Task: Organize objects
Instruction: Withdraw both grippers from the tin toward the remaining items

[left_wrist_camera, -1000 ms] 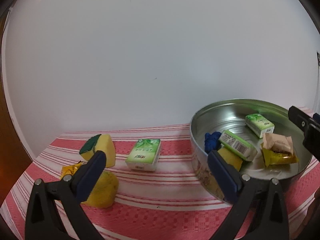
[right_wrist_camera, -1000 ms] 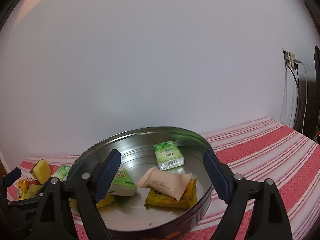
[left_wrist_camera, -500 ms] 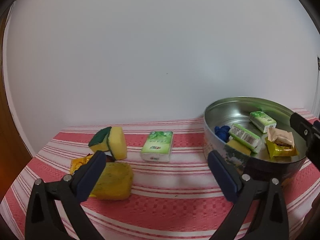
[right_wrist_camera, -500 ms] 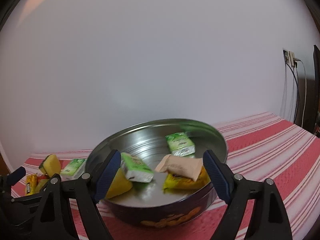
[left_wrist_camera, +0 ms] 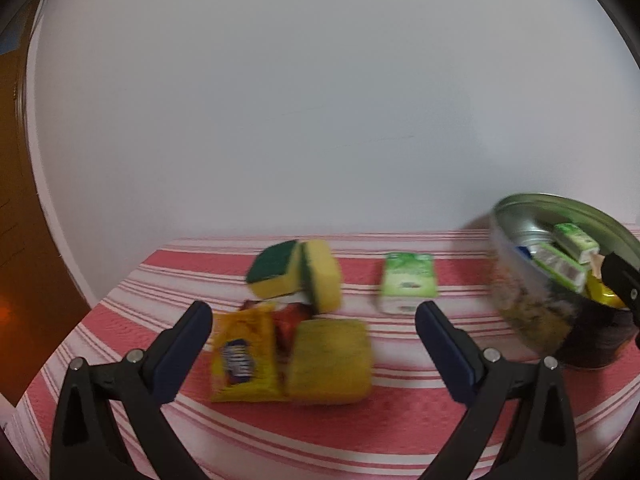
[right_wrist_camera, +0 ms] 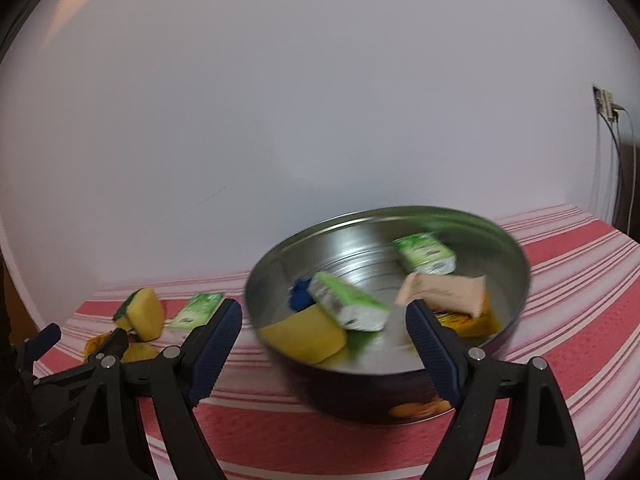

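Observation:
My left gripper (left_wrist_camera: 312,318) is open and empty above the striped cloth. Between its fingers lie a yellow snack packet (left_wrist_camera: 242,354) and a yellow sponge (left_wrist_camera: 328,360). Behind them stand two yellow-green sponges (left_wrist_camera: 296,276) and a green tissue pack (left_wrist_camera: 408,286). My right gripper (right_wrist_camera: 324,322) is open and empty in front of a round metal tin (right_wrist_camera: 516,248). The tin holds two green tissue packs (right_wrist_camera: 348,302), a yellow sponge (right_wrist_camera: 306,336), a blue object (right_wrist_camera: 300,298), a beige packet (right_wrist_camera: 444,292) and a yellow packet.
The tin also shows at the right edge of the left wrist view (left_wrist_camera: 516,312). A red and white striped cloth (right_wrist_camera: 580,280) covers the table. A white wall stands close behind. A wall socket with cables (right_wrist_camera: 606,104) is at the far right.
My left gripper has swung left and closer to the loose sponges and snack packet. My right gripper has pulled back and left, so the tin now sits further right.

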`<state>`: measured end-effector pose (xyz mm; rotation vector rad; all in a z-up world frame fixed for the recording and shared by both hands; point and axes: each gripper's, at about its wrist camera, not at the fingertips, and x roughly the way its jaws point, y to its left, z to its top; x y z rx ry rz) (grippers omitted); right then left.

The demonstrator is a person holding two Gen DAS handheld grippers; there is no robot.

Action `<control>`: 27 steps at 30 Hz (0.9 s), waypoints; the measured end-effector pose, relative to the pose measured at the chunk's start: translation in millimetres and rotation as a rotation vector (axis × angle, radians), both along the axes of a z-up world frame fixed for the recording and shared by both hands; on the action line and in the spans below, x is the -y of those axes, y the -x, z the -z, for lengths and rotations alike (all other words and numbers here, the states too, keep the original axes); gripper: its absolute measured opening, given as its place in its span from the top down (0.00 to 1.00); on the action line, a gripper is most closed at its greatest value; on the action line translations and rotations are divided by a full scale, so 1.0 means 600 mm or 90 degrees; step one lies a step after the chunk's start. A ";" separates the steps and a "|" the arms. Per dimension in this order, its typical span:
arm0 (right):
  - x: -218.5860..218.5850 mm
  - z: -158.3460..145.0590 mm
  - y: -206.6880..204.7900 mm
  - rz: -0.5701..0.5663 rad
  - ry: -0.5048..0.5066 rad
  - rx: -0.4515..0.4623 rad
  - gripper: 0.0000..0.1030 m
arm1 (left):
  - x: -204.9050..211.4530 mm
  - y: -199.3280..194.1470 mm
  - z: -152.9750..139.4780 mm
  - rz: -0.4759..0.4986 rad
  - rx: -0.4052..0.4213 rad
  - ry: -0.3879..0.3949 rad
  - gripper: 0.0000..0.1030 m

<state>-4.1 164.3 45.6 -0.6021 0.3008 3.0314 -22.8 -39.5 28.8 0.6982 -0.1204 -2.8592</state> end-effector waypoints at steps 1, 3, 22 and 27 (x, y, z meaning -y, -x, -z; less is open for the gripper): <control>0.010 0.001 0.001 -0.007 0.000 0.002 0.17 | 0.010 0.001 0.000 -0.005 0.003 -0.002 0.00; 0.031 0.002 0.007 -0.023 0.003 0.009 0.17 | 0.033 0.005 0.002 -0.020 0.012 -0.006 0.00; 0.203 0.038 0.058 -0.187 0.013 0.141 0.17 | 0.197 0.019 0.010 -0.102 0.074 -0.028 0.01; 0.250 0.050 0.080 -0.224 0.010 0.185 0.17 | 0.217 0.021 0.009 -0.121 0.091 -0.049 0.01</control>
